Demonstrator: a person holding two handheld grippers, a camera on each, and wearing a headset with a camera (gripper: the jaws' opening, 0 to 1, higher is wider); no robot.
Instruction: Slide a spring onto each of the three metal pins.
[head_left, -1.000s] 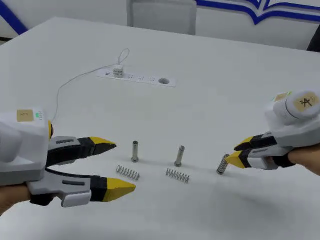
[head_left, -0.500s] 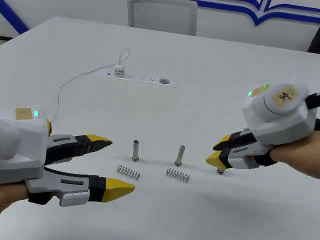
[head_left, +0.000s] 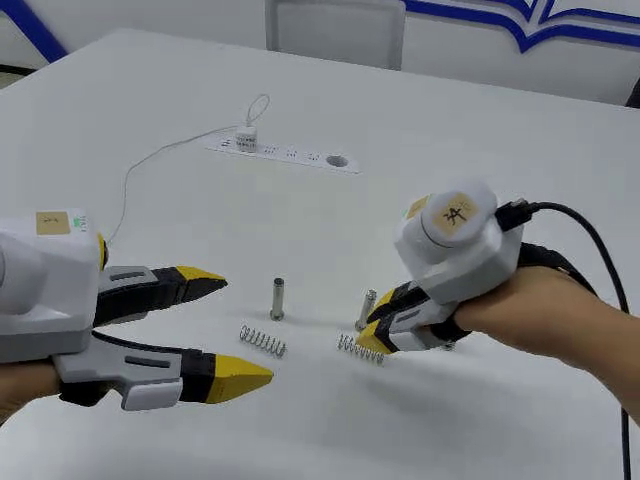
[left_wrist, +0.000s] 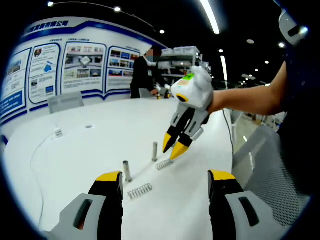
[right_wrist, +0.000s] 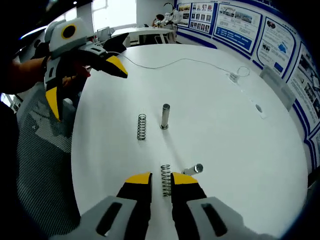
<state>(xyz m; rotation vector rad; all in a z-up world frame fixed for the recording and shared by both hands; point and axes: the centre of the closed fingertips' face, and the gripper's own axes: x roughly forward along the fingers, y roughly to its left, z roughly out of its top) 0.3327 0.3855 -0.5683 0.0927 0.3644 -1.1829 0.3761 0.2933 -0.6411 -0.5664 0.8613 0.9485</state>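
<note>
Right gripper (right_wrist: 161, 182) jaws slightly parted astride middle spring (right_wrist: 165, 176): pinch near one end, lightly, leaving bore clear for the pin (right_wrist: 192, 169) just beyond. Left gripper (head_left: 245, 330) jaws wide apart.

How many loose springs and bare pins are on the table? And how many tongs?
Loose coiled metal springs: 2
Bare silver metal pins: 2
Yellow-tipped tongs: 2
Total: 6

You can read nothing for certain: the mark on the round sticker (head_left: 455, 213) atop your right gripper (head_left: 377, 322) and the wall posters' (left_wrist: 75, 65) lettering are blurred.
</note>
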